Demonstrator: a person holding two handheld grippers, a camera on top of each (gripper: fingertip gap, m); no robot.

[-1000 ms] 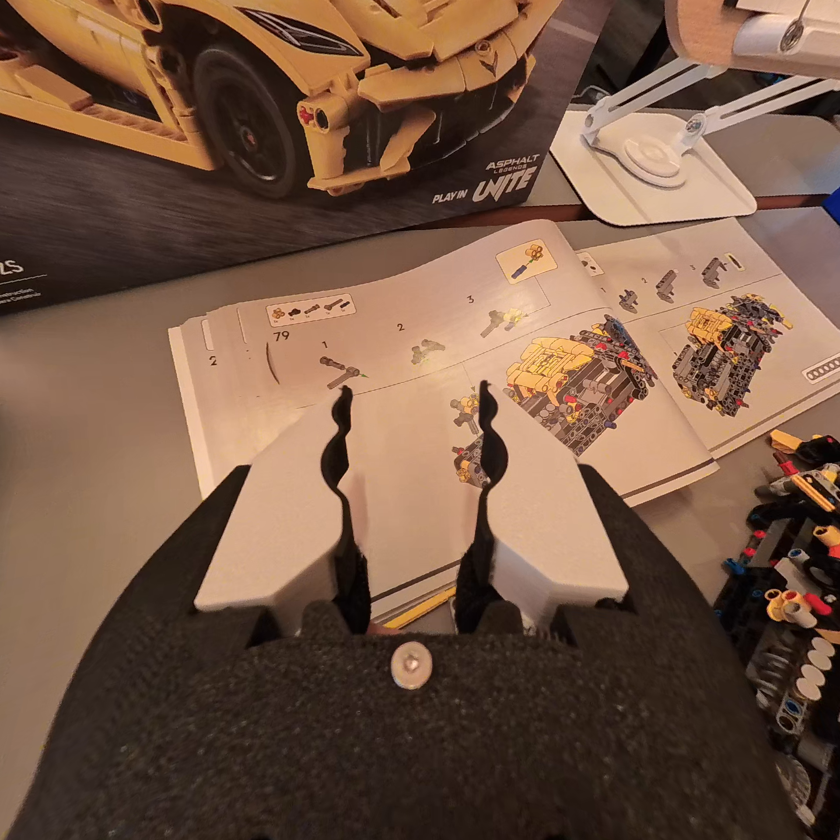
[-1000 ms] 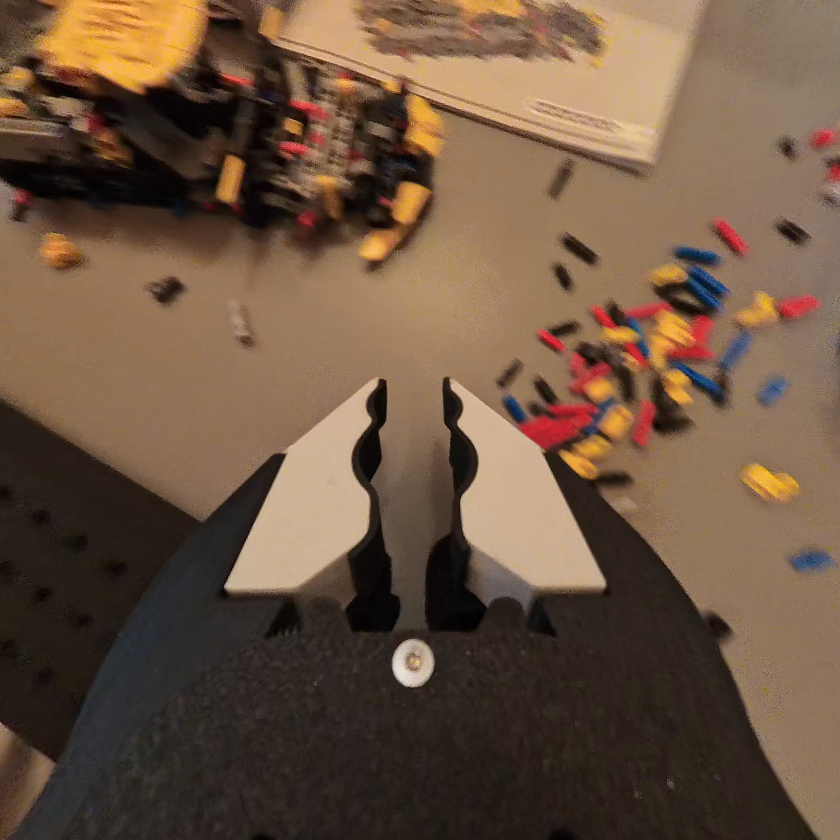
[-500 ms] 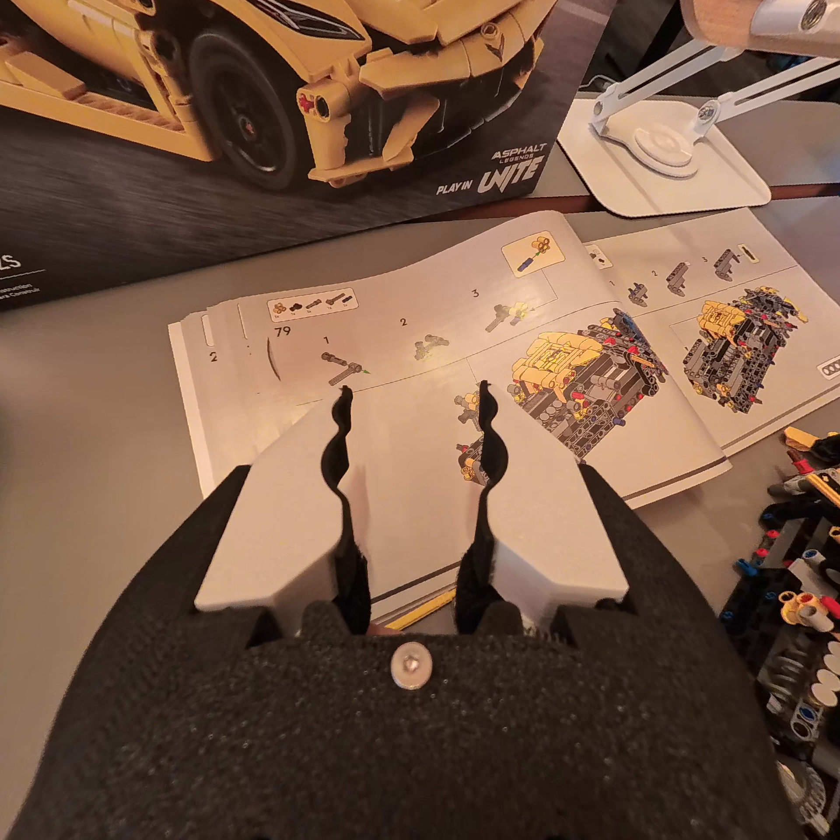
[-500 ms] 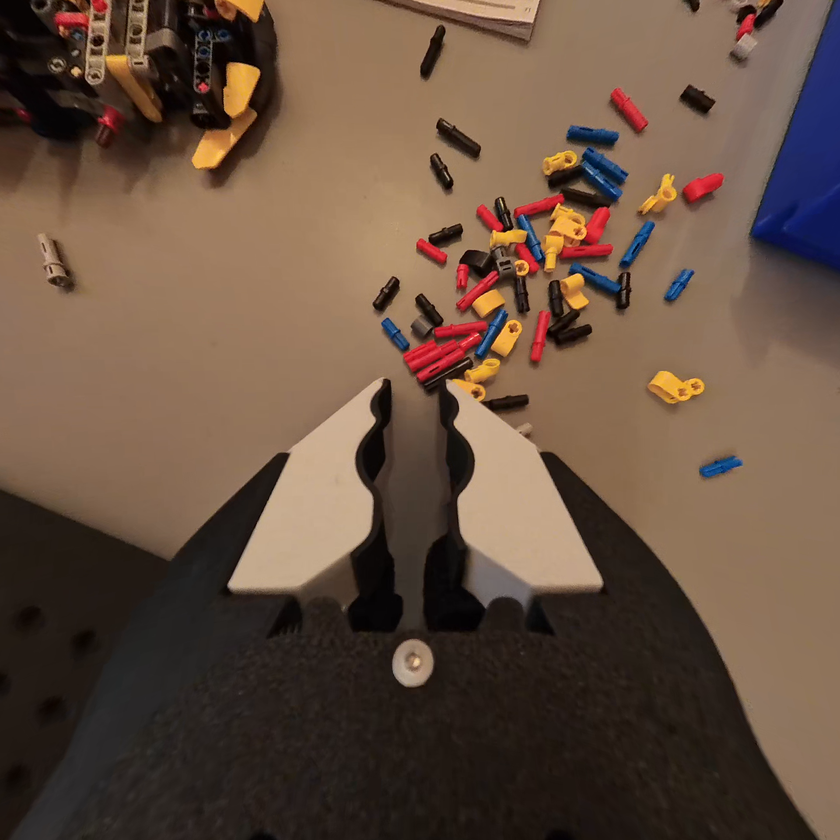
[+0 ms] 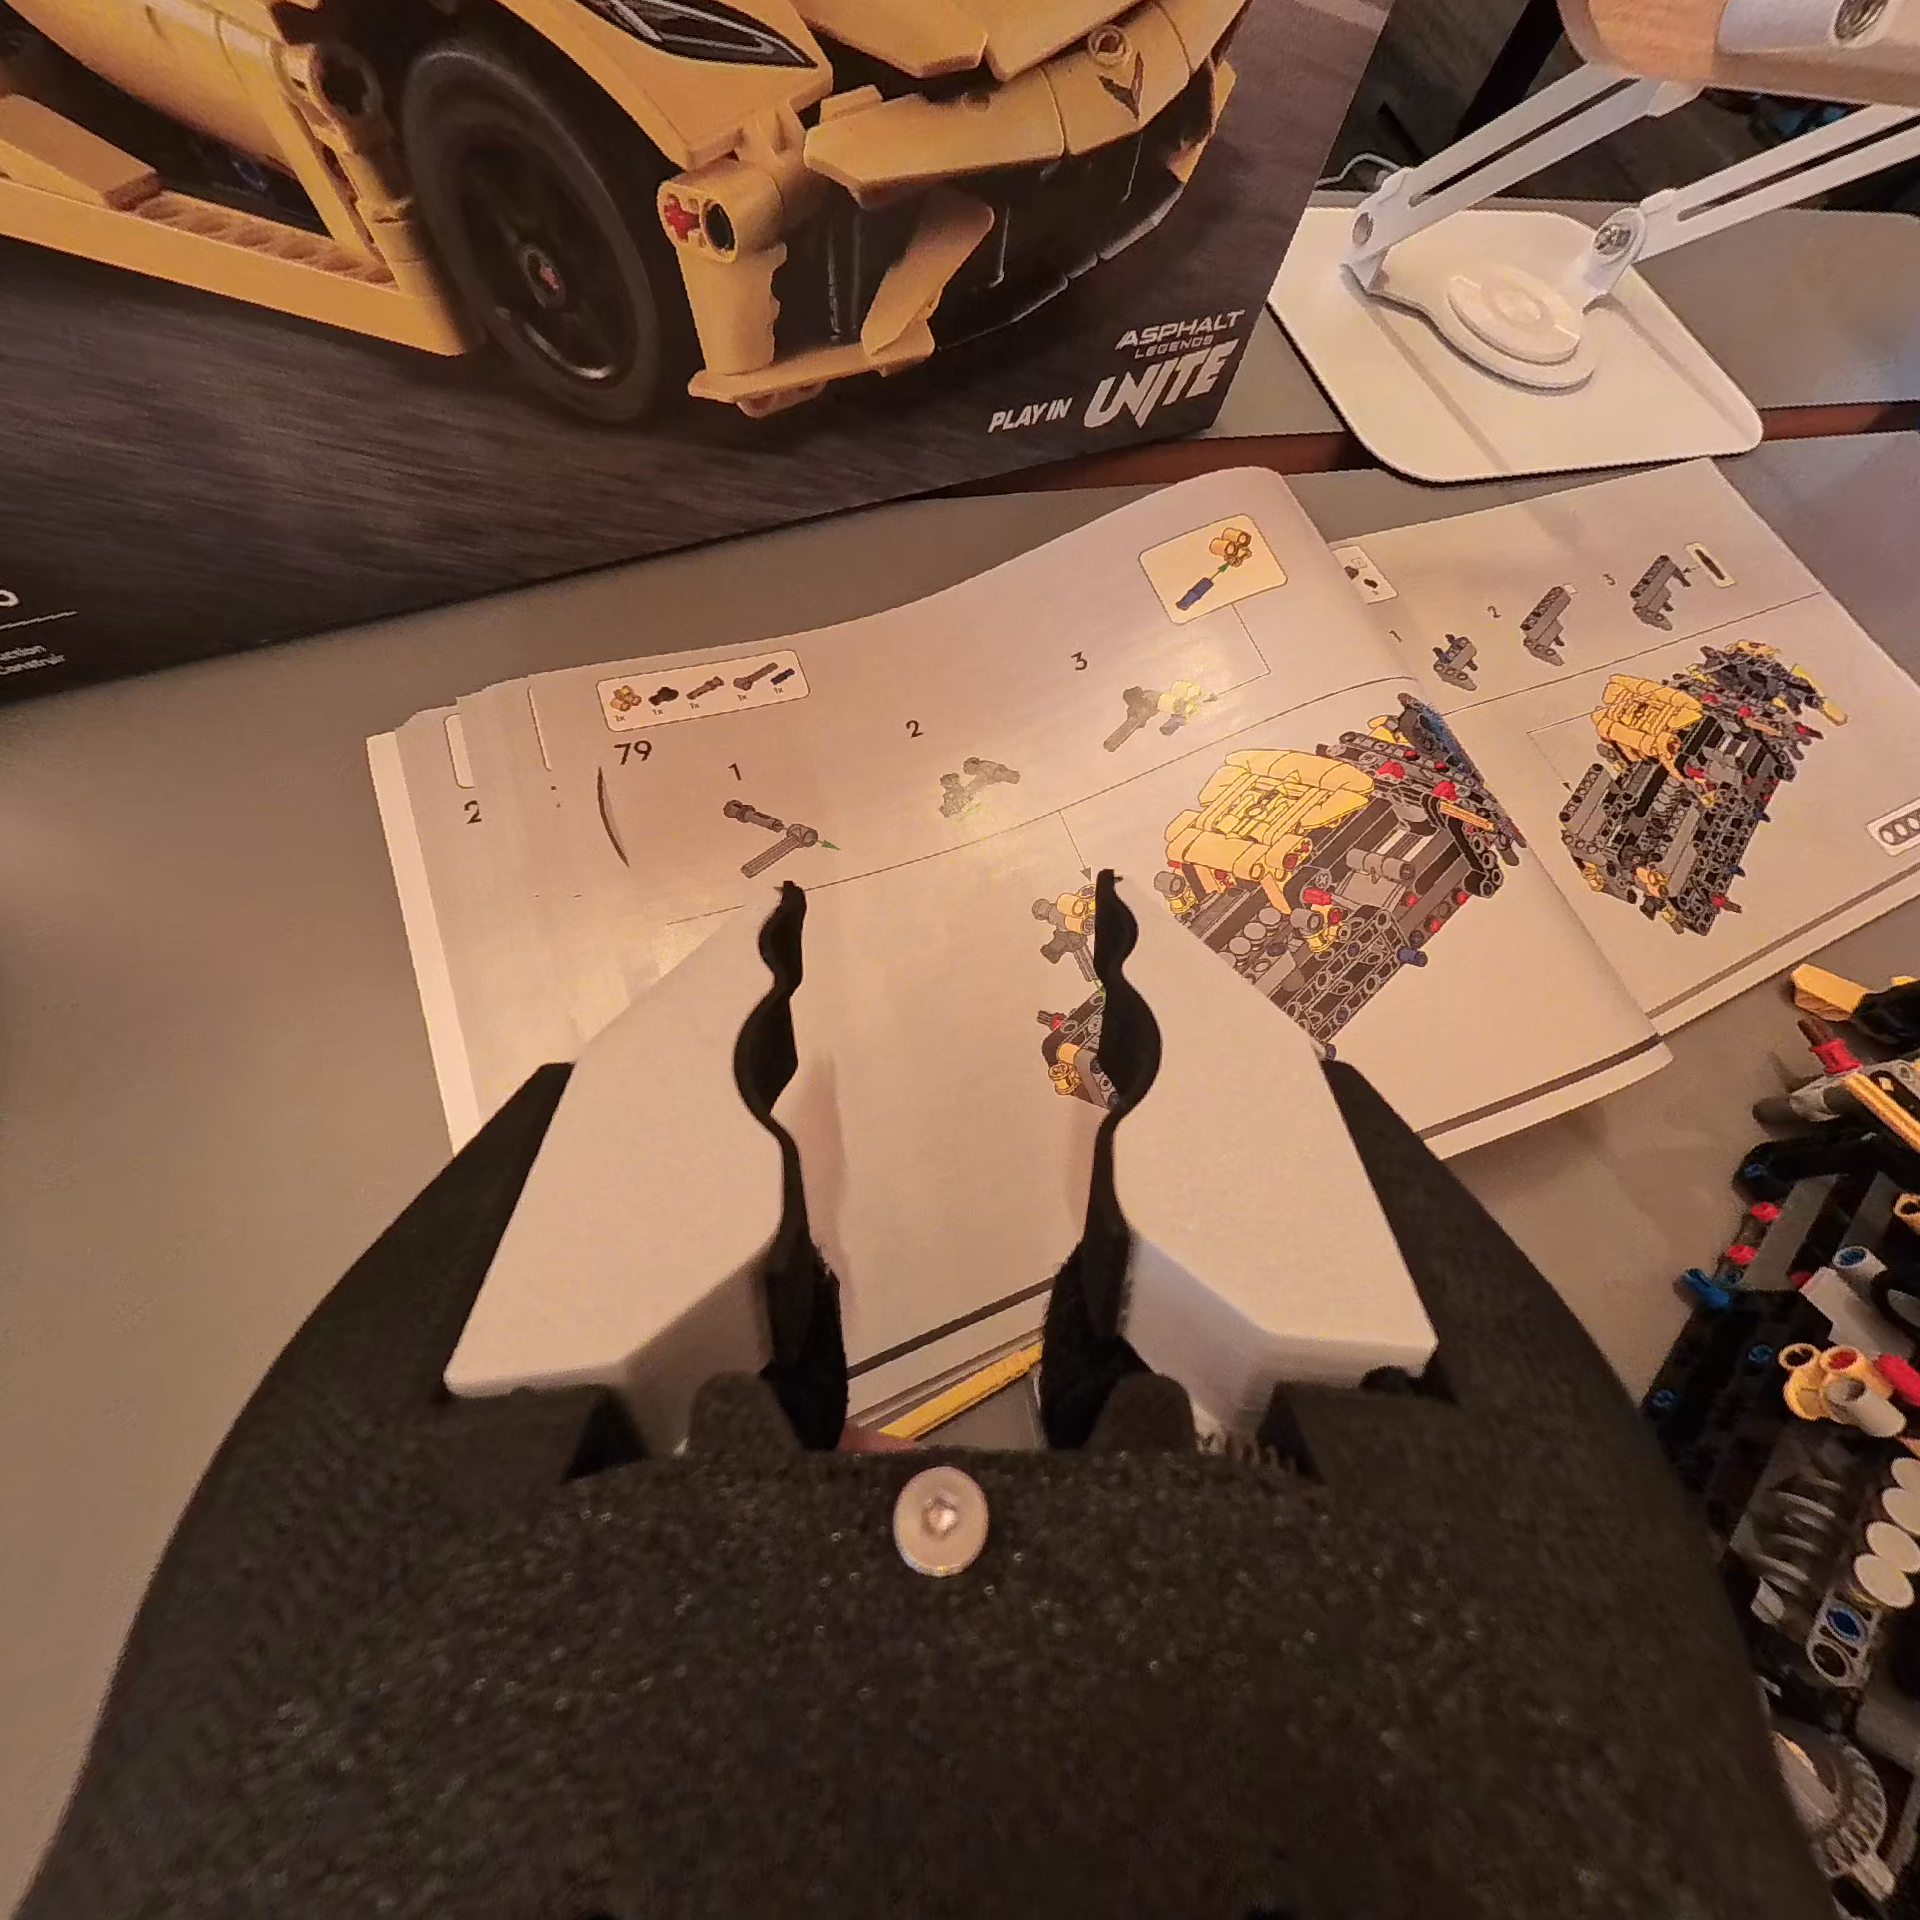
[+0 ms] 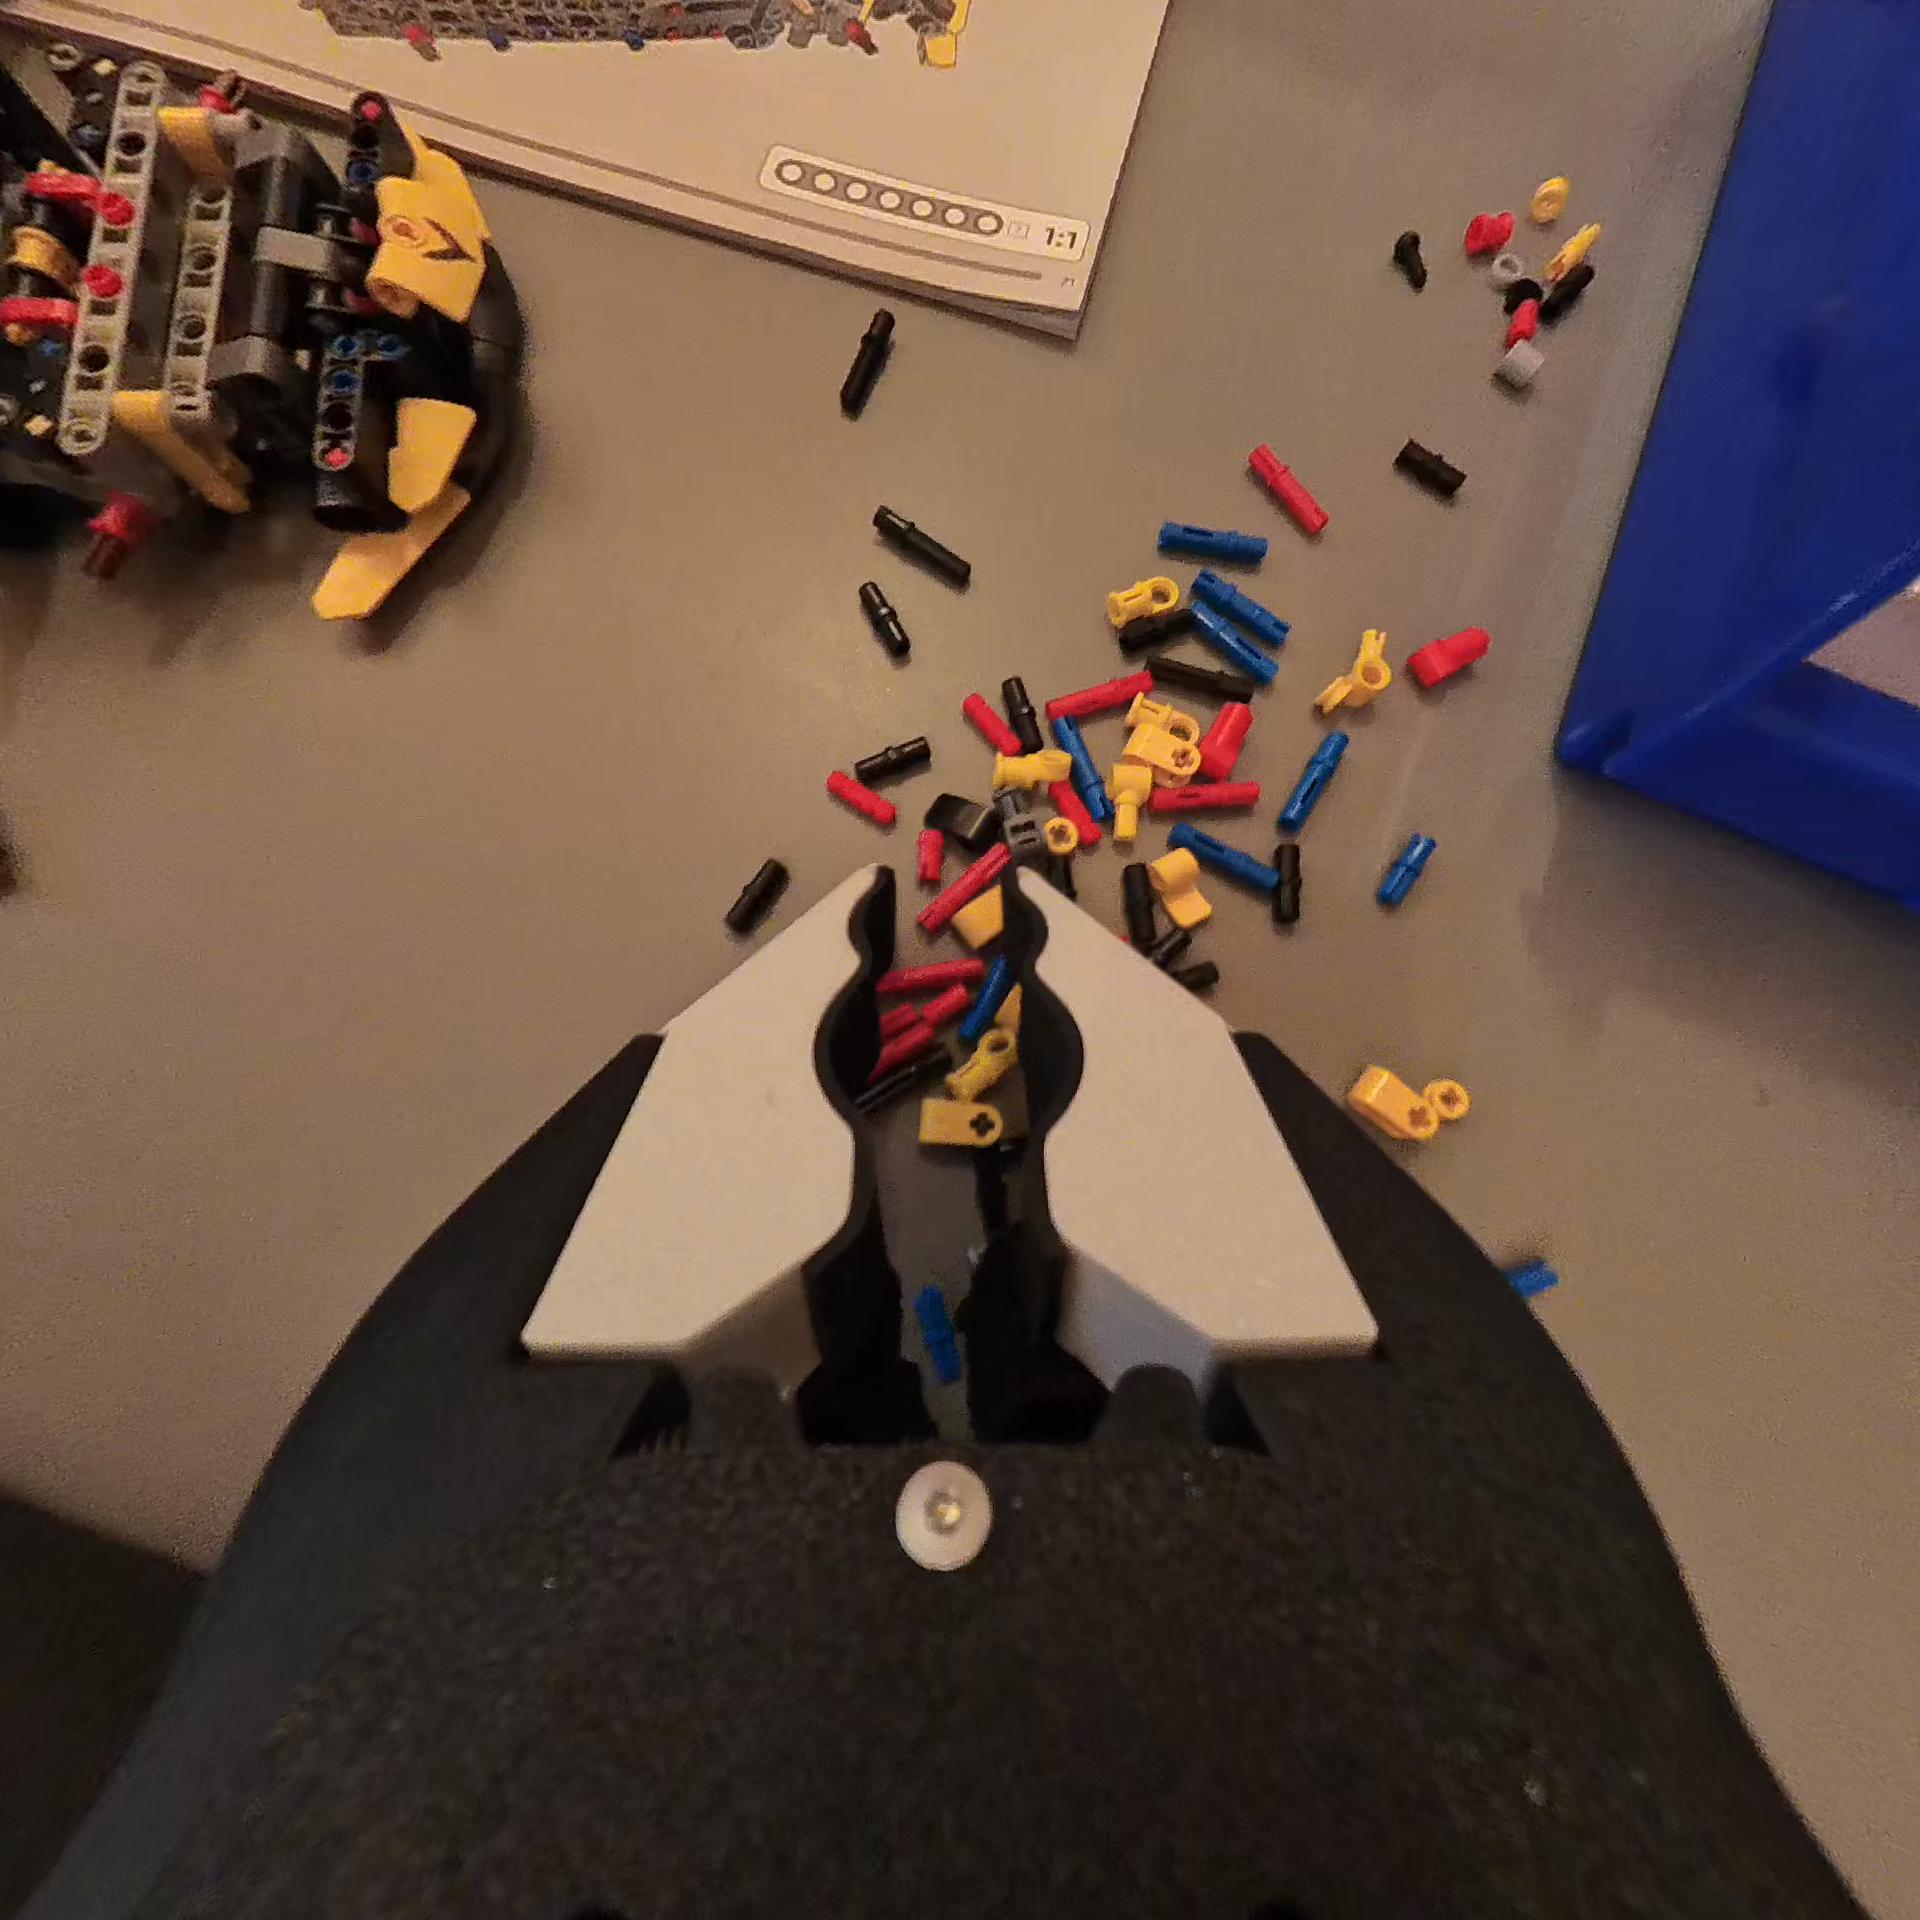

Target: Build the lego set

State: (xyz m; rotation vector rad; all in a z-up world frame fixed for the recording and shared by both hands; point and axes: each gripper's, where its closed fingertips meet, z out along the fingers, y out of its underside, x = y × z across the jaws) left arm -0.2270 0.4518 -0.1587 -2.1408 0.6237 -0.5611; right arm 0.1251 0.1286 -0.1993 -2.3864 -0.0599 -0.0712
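My left gripper point(image 5: 943, 894) is open and empty, held above the open instruction booklet point(image 5: 935, 665) on the grey table. The half-built black, grey and yellow car model point(image 5: 1829, 1382) lies at the right edge of that view, and it also shows at the upper left of the right wrist view point(image 6: 239, 343). My right gripper point(image 6: 951, 883) is open with a narrow gap, low over the near edge of a pile of small red, blue, black and yellow pins and connectors point(image 6: 1132, 769). Several pins show between its fingers point(image 6: 727, 1122) on the table, none gripped.
The set's box point(image 5: 623, 239) stands behind the booklet. A white lamp base point(image 5: 1507, 332) sits at the back right. A blue bin point(image 6: 1787, 436) stands right of the pile. The booklet's corner point(image 6: 935, 208) lies beyond the pile. Loose yellow connector point(image 6: 1403, 1103) lies apart. One gripper's finger ends stand about 50 cm off the other's. The white lamp base point(image 5: 1507, 332) is about 40 cm from both grippers' fingertips.
My right gripper has swung right from the car model to the pin pile and moved forward and down over it, and its gap has widened slightly. My left gripper has barely shifted.
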